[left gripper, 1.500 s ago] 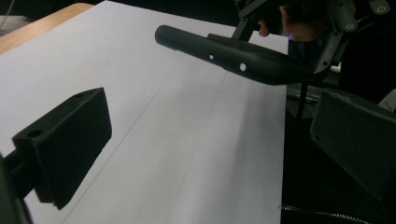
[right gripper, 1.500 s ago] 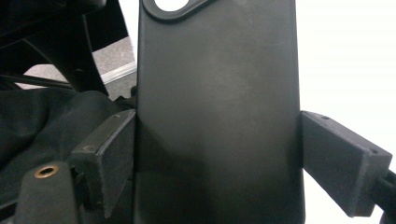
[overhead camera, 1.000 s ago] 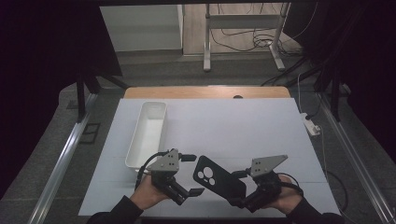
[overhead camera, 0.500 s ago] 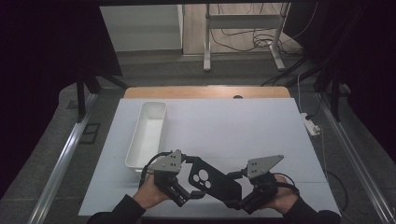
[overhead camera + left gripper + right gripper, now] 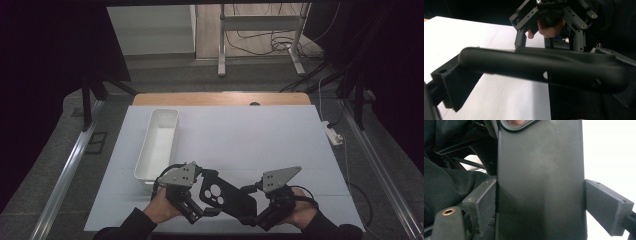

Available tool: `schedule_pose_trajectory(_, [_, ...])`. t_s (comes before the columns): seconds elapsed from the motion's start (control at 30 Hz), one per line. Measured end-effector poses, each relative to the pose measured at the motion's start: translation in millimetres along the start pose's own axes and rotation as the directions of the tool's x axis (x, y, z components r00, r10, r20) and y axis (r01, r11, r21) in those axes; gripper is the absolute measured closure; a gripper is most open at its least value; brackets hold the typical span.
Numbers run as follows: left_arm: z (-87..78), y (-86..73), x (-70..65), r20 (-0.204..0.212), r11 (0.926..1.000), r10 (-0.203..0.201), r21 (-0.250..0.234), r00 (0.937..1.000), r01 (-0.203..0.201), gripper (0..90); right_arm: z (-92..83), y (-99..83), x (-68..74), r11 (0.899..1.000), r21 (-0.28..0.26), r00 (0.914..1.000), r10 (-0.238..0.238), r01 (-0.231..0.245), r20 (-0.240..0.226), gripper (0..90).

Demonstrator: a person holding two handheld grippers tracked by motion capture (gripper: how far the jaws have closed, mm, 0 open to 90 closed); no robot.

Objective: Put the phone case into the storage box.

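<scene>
Shifted toward the left hand since a second ago, the phone case (image 5: 223,194) now spans the gap between both tongs above the near edge of the bench (image 5: 240,135). Right tongs (image 5: 251,218) grip the case's plain end, jaws pressed on its two long edges, as the right gripper view makes clear (image 5: 540,185). Left tongs (image 5: 200,214) meet the camera-cutout end; whether they are clamped on it or merely beside it cannot be told from these frames.

Judged from this pose, the step is a handover or a two-handed steadying of the case. It goes best if the right grip stays firm until the left jaws sit squarely across the rim, since the thin shell could twist or slip.

High view shows the whole layout: white tray (image 5: 157,145) well apart at left, both hands low at the bench's near edge. Right gripper view shows the jaw contact on the case's edges, hidden from above. Left gripper view shows the case edge-on (image 5: 541,68), with the right tongs (image 5: 550,32) beyond it.
</scene>
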State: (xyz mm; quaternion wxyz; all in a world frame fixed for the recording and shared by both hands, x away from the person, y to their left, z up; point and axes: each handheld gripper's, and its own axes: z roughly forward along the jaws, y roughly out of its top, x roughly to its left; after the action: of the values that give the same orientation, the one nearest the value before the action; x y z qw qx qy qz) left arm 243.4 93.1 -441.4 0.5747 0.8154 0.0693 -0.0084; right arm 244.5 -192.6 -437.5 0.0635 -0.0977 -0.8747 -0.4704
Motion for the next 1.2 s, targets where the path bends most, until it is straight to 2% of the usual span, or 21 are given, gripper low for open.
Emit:
schedule_pose_trajectory(0.23, [-0.8,-0.6,-1.7,0.035,0.9996,0.015,-0.023,0.9993,-0.014,3.3,1.1,0.1,1.2,1.000,0.001,0.9995,-0.019,0.019,-0.025,14.2])
schedule_pose_trajectory(0.37, [-2.3,-1.3,-0.8,0.057,0.9989,-0.006,-0.046,0.9983,0.008,6.7,0.9,-0.4,1.7,1.000,-0.009,0.9991,-0.029,0.029,-0.029,14.1])
schedule_pose_trajectory(0.6, [-4.5,0.0,-1.0,0.082,0.9986,-0.019,-0.048,0.9965,0.023,10.3,1.3,-1.6,1.7,0.999,-0.003,0.9984,-0.050,0.050,-0.027,13.5])
schedule_pose_trajectory(0.87, [-4.4,2.9,-3.0,0.062,0.9997,-0.017,-0.016,0.9980,0.018,13.4,2.2,-2.5,0.1,0.998,-0.002,0.9981,-0.060,0.060,-0.014,12.6])
schedule_pose_trajectory(1.2, [-4.3,4.7,-3.3,0.027,0.9992,-0.039,0.007,0.9989,0.039,14.0,3.1,-2.5,-1.8,0.998,0.000,0.9974,-0.068,0.068,0.023,10.4])
